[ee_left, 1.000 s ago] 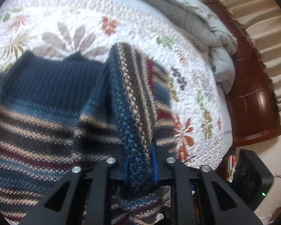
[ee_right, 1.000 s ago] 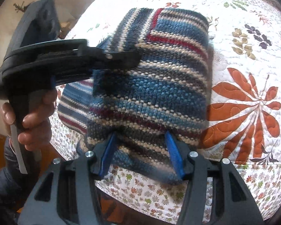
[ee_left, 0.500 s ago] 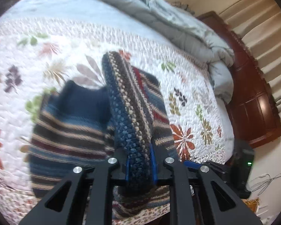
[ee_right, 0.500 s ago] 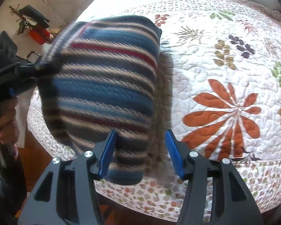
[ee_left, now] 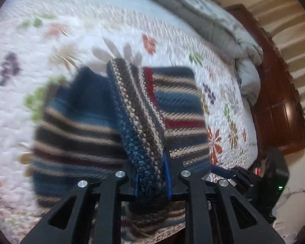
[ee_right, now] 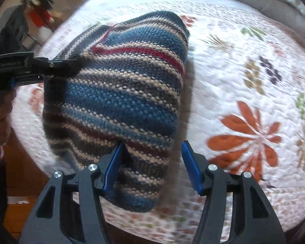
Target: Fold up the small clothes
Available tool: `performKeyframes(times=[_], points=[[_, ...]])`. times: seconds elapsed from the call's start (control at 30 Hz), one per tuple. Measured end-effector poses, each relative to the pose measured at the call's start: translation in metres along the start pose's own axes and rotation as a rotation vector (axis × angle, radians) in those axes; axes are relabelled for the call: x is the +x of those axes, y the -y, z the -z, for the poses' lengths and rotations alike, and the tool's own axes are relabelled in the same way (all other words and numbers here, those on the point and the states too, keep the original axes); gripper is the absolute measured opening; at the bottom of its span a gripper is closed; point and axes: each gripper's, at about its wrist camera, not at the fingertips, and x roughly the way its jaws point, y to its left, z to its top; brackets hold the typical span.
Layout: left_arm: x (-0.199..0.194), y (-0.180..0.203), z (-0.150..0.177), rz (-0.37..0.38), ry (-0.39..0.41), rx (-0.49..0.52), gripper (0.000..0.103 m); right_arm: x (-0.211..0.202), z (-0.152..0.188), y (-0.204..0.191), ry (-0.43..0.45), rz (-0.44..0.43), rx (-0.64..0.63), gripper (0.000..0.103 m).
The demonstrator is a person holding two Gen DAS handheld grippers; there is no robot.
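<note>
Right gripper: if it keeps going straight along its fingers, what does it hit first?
The right gripper would likely meet the striped knit sweater first; its lower edge already hangs between the open jaws, against the left pad. The floral quilt lies behind. Depth is unclear.

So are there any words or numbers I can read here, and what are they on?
None can be read.
Tiny lettering on the side of the left gripper: too blurred to read.
The striped sweater and flowered quilt show no words.
</note>
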Motion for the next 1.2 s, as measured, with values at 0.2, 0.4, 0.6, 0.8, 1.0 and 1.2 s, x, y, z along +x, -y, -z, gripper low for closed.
performKeyframes(times=[0.2,0.4,0.6,0.8,1.0,1.2], points=[[0.03,0.012,0.008,0.07,-0.05,0.031,0.036,0.013,0.02,0.043,-0.064,0.021,0.101,0.057],[-0.029,-0.002,0.012,-0.015,0.077,0.051,0.08,-0.013,0.013,0.043,0.029,-0.071,0.102,0.058],[-0.005,-0.018,0.012,0.025,-0.02,0.023,0.08,-0.021,-0.007,0.016,0.066,-0.17,0.05,0.059],[0.031,-0.032,0.016,0.2,-0.085,-0.069,0.08,-0.009,-0.013,0.017,0.037,-0.152,0.048,0.059],[0.057,-0.033,0.019,0.317,-0.123,-0.125,0.079,-0.005,-0.006,0.024,0.027,-0.144,0.079,0.059],[0.066,-0.019,0.023,0.301,-0.131,-0.1,0.038,-0.003,-0.005,0.026,0.032,-0.146,0.076,0.06]])
